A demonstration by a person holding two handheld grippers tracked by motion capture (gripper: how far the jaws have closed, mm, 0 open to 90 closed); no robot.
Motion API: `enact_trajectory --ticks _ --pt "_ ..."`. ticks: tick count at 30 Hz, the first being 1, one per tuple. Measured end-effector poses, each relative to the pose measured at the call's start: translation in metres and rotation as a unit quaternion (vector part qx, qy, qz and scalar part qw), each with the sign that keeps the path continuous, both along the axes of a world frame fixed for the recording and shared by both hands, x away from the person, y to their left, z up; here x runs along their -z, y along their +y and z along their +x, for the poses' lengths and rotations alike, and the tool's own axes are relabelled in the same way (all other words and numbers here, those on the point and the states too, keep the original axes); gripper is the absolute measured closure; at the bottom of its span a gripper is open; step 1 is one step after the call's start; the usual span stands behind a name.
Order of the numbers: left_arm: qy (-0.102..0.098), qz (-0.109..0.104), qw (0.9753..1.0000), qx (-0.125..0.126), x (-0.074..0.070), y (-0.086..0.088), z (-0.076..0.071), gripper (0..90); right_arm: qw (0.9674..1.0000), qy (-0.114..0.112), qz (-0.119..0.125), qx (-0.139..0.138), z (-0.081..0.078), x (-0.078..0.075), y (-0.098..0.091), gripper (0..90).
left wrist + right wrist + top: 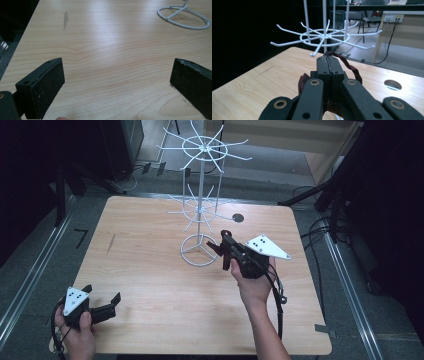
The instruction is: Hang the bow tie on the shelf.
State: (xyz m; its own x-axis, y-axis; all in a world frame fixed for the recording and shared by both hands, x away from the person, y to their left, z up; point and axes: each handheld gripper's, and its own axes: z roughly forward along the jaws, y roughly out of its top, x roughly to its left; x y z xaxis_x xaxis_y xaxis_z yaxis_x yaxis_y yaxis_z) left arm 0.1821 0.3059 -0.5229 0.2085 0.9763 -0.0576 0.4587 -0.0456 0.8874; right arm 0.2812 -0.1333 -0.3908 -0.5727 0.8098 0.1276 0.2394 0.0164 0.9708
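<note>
Hair tie [348, 65], dark red, sits pinched between the closed jaws of your right gripper [328, 58], its loop arching out to one side. You hold it above the table [150, 285], just in front of the white wire rack's [201, 210] lower ring of hooks. Your left gripper [102, 301] rests near the table's near left corner, jaws spread wide with nothing between them.

The wooden table [165, 285] is evenly lit from overhead, while the room around it falls nearly black at nine and three o'clock. In the left gripper view a pale sheen crosses the tabletop toward twelve o'clock. All pictures are soft and slightly grainy.
</note>
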Motion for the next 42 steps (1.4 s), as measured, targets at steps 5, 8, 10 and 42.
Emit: enact_trajectory --ticks 5,8,10,42 --pt "0.001 -0.001 1.0 0.0 0.0 0.0 0.0 0.0 1.0 -0.004 -0.001 -0.008 -0.001 -0.003 0.008 90.0" --pt "0.001 -0.001 1.0 0.0 0.0 0.0 0.0 0.0 0.9999 -0.005 -0.002 -0.011 -0.002 -0.003 0.01 90.0" --pt "0.001 -0.001 1.0 -0.001 0.0 0.0 0.0 0.0 0.9999 -0.005 -0.004 -0.013 -0.003 -0.003 0.013 90.0" --pt "0.0 -0.004 1.0 -0.001 0.0 0.001 0.0 0.0 0.9972 0.049 -0.056 -0.004 0.032 0.032 0.046 90.0"
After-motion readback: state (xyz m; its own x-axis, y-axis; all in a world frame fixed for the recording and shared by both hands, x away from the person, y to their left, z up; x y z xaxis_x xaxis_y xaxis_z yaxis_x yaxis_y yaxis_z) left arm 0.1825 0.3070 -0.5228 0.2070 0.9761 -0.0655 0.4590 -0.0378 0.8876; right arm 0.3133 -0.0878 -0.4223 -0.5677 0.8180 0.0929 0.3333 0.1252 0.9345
